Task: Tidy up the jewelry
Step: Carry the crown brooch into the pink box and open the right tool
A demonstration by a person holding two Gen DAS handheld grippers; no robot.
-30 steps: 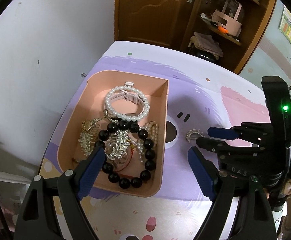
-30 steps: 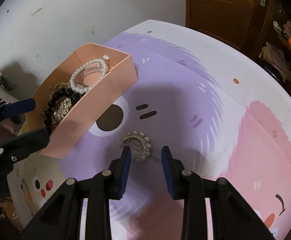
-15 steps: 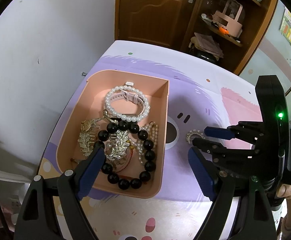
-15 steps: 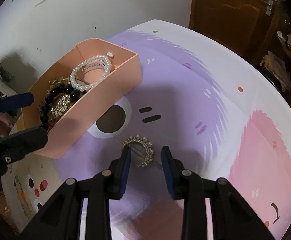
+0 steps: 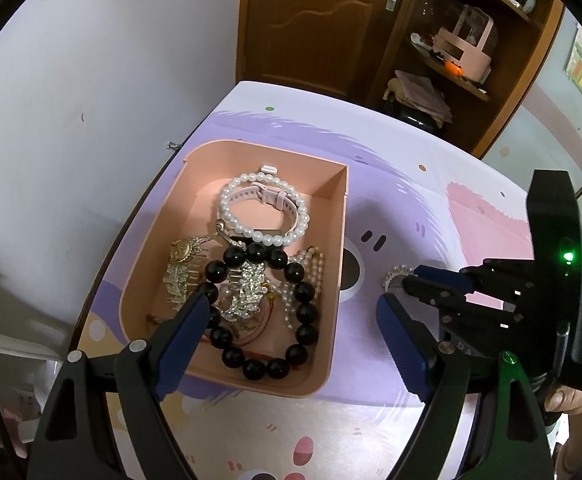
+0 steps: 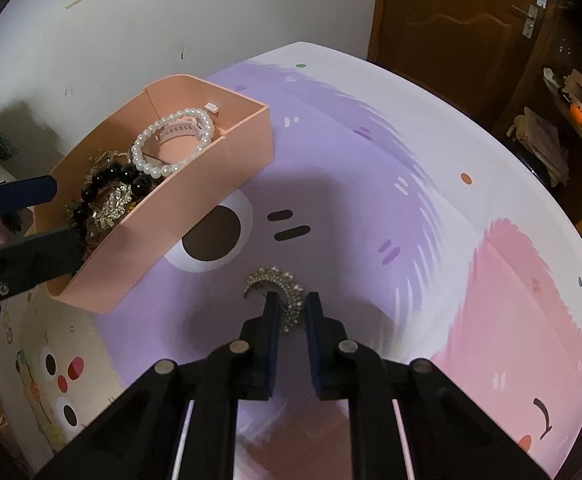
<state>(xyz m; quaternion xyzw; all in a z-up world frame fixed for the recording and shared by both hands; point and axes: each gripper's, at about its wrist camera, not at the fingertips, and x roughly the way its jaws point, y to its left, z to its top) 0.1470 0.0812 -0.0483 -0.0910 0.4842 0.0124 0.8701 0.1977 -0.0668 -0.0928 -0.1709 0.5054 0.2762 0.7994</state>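
Straddling crescent hair comb (image 6: 279,286), right hand-held gripper (image 6: 292,312), angled down

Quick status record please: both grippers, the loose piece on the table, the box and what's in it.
right gripper: fingers narrowed around the crescent rhinestone hair clip, which lies on the table mat; firm grip not confirmed
left gripper: open, near end of the pink box
box contents: pearl bracelet, black bead bracelet, rhinestone pieces
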